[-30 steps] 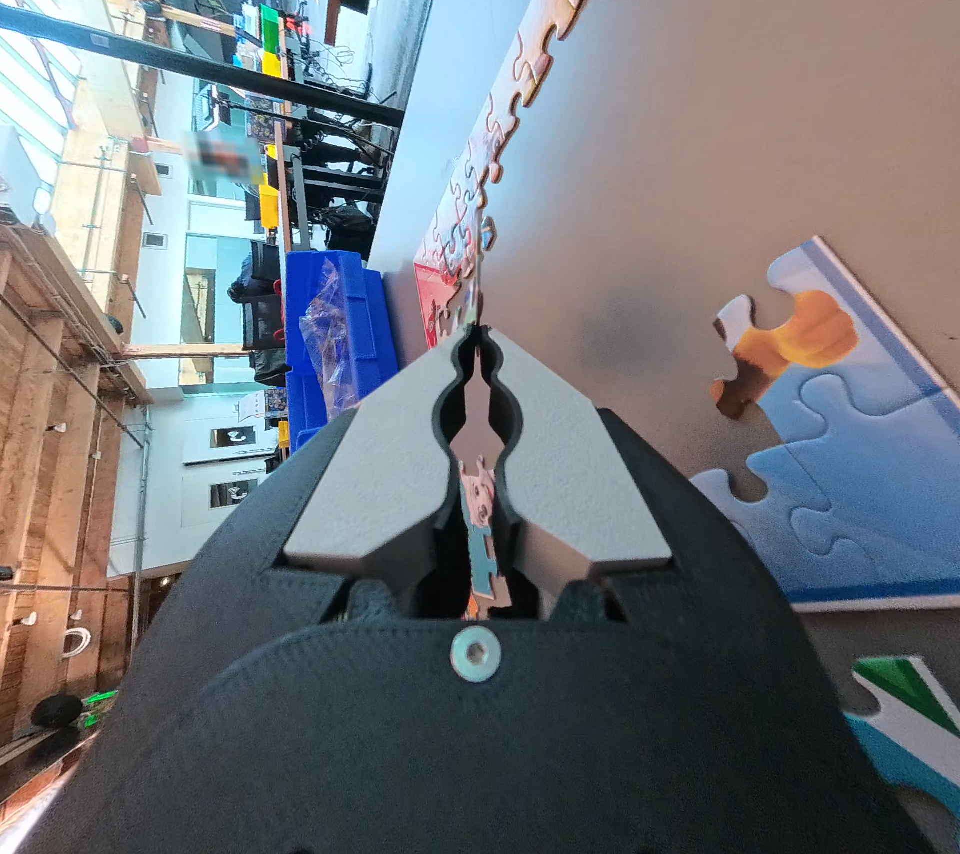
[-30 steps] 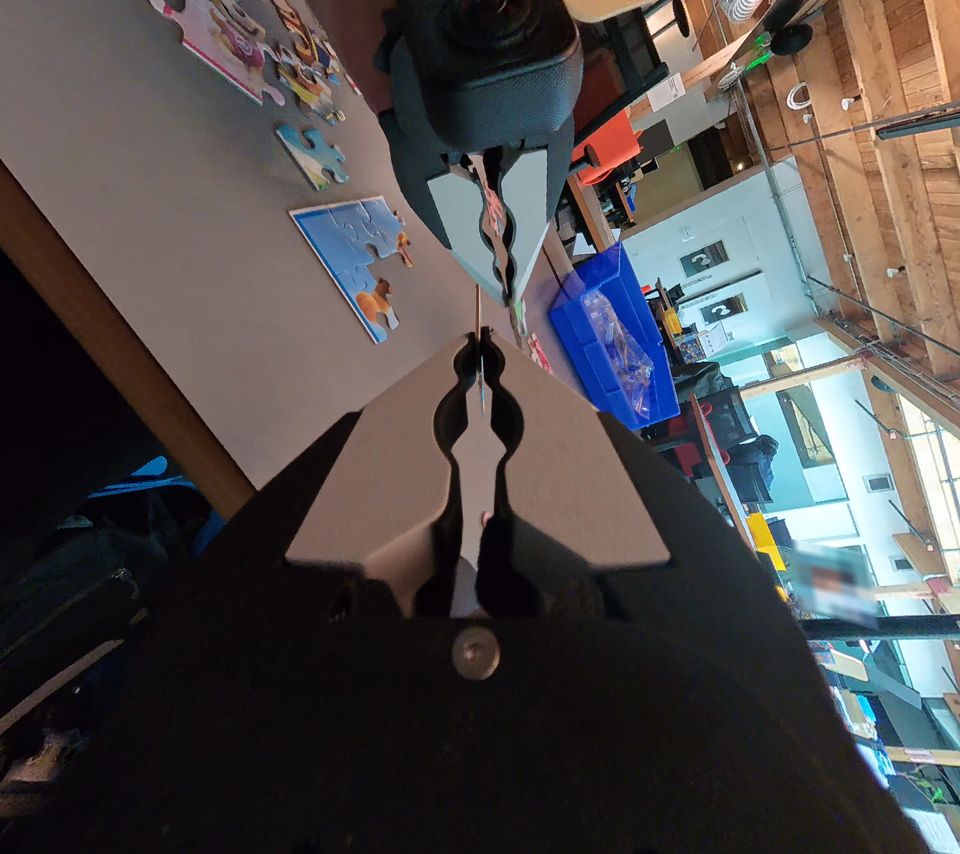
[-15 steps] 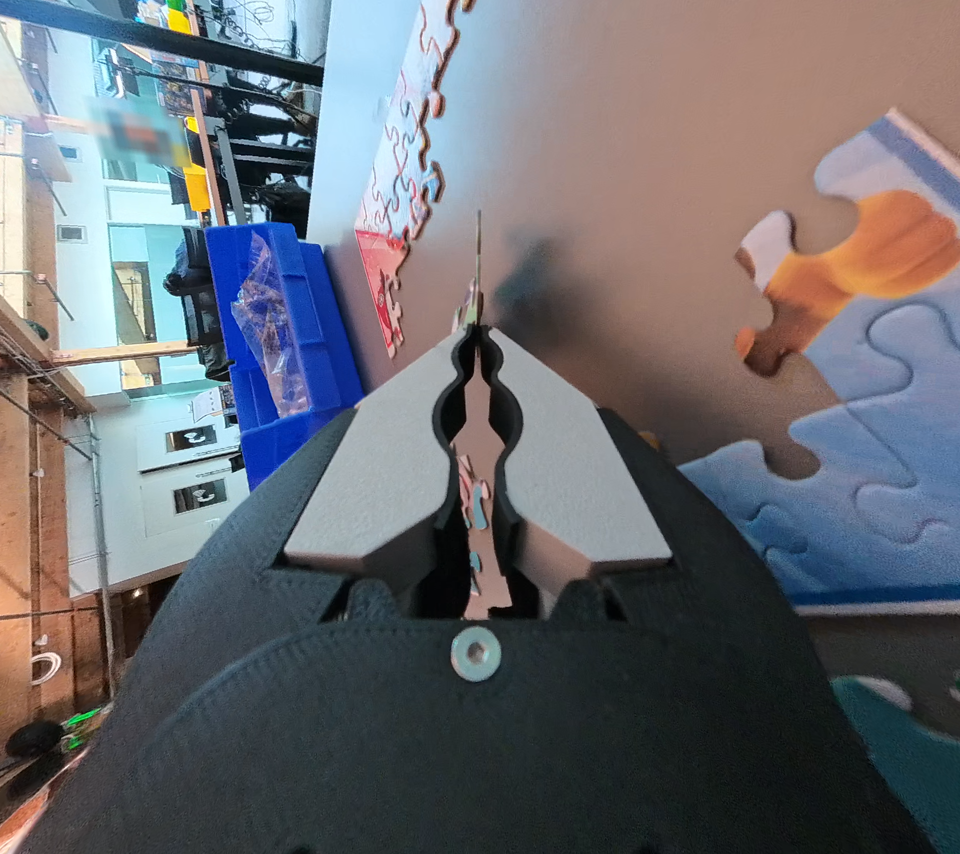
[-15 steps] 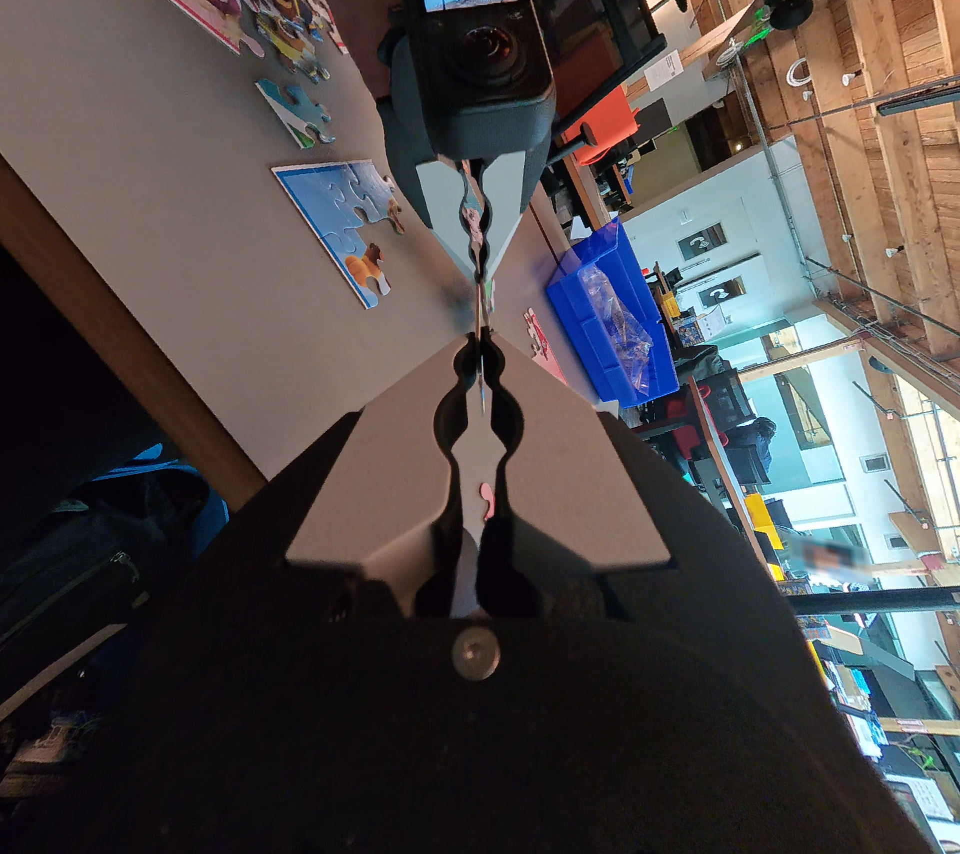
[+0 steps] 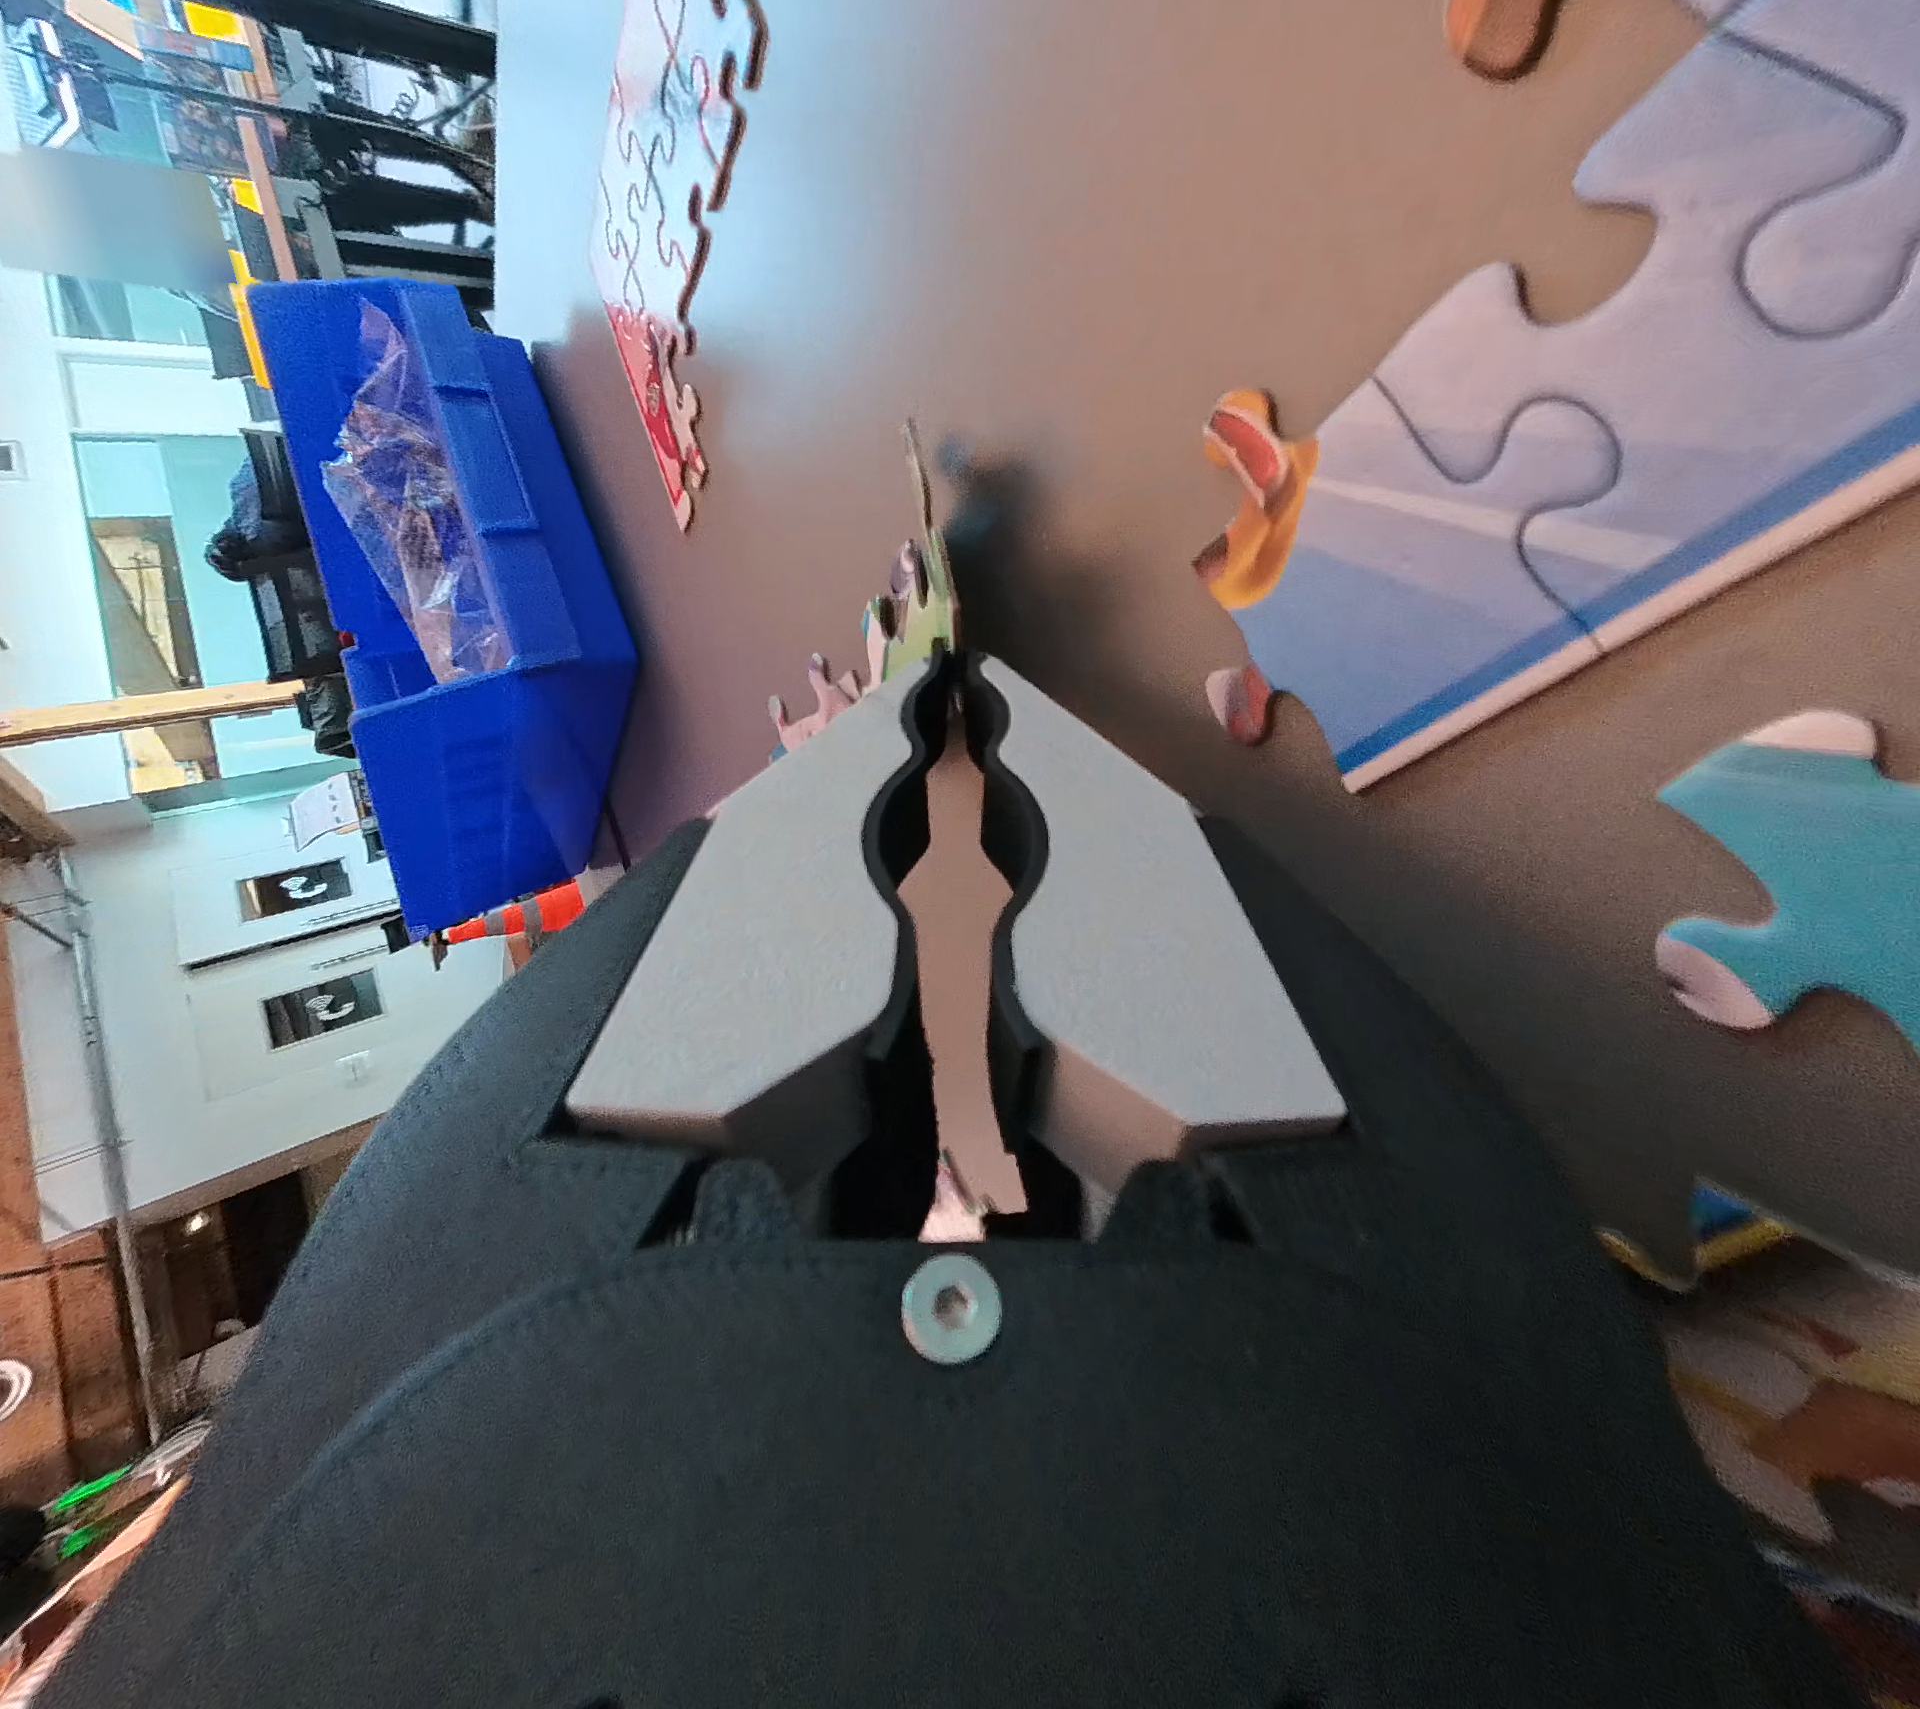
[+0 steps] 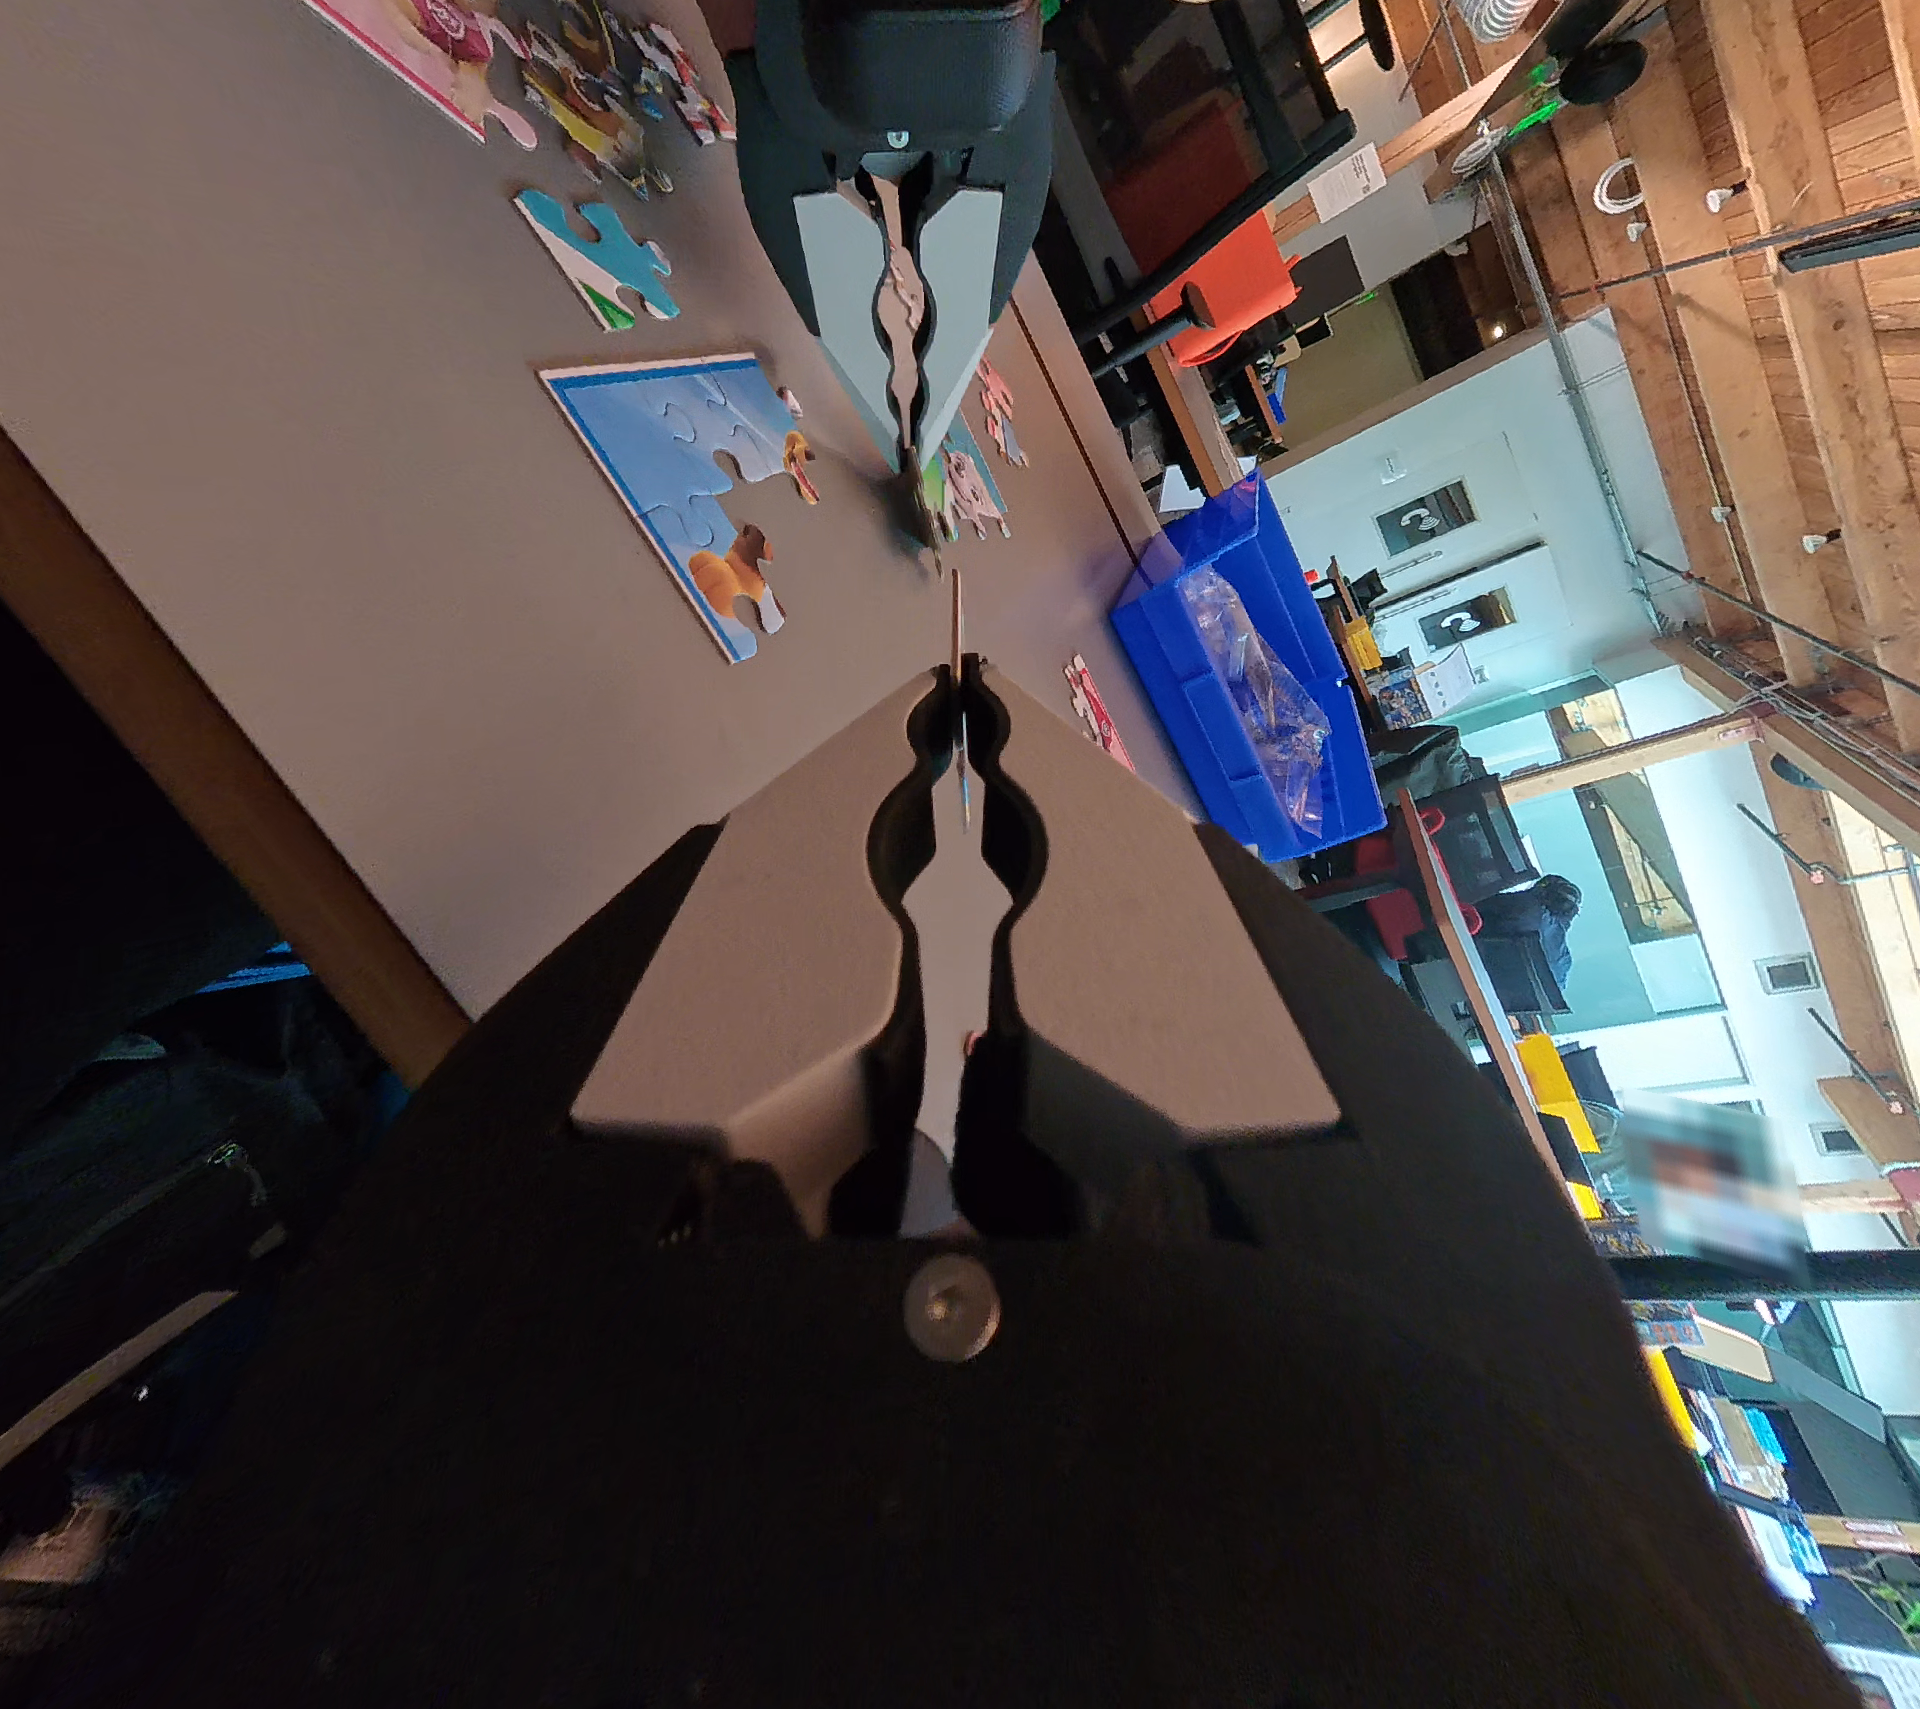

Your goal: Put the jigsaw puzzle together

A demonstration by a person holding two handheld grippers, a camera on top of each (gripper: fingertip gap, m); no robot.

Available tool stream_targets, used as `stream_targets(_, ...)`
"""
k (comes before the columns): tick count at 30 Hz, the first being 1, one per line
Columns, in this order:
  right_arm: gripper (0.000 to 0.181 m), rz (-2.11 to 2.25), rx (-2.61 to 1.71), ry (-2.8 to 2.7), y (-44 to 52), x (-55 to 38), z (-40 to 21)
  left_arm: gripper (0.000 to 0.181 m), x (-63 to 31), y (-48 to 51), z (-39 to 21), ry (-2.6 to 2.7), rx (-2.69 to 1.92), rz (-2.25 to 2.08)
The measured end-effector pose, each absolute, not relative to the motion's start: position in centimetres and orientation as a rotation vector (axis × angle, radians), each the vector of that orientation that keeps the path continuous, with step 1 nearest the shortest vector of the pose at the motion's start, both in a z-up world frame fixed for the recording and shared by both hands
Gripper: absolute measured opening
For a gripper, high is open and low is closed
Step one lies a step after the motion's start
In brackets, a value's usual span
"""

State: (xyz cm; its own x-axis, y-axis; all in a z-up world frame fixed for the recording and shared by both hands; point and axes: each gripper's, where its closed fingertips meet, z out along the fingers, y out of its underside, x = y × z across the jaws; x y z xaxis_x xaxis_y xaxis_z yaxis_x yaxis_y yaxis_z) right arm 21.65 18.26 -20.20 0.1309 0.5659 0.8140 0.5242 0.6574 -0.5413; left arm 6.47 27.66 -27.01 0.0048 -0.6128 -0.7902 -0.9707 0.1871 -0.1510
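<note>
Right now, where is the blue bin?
In the right wrist view, the blue bin sits right of centre at the table's far edge, beside a red-and-white puzzle strip.

No writing in either view is clear enough to read.

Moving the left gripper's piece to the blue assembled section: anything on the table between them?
Nothing visible: bare table separates the held piece in the left gripper from the blue section. Loose pink pieces lie on the gripper's other side; the teal piece sits off that path.
</note>
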Motion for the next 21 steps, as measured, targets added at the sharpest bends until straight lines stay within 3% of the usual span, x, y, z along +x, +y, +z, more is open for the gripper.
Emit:
stream_targets(5, 0.000, 0.033, -0.936, -1.529, 18.7, 20.6, -19.9, 0.004, 5.8, 27.2, -27.3, 1.710, -1.562, 0.536)
stream_targets(11, 0.000, -0.003, -0.907, -1.612, 19.8, 18.3, -20.5, 0.027, 4.7, 26.6, -26.5, 1.694, -1.652, 0.450)
stream_targets(21, 0.000, -0.030, -0.927, -1.673, 22.1, 14.8, -21.0, 0.002, 6.4, 27.8, -26.4, 1.576, -1.864, 0.145)
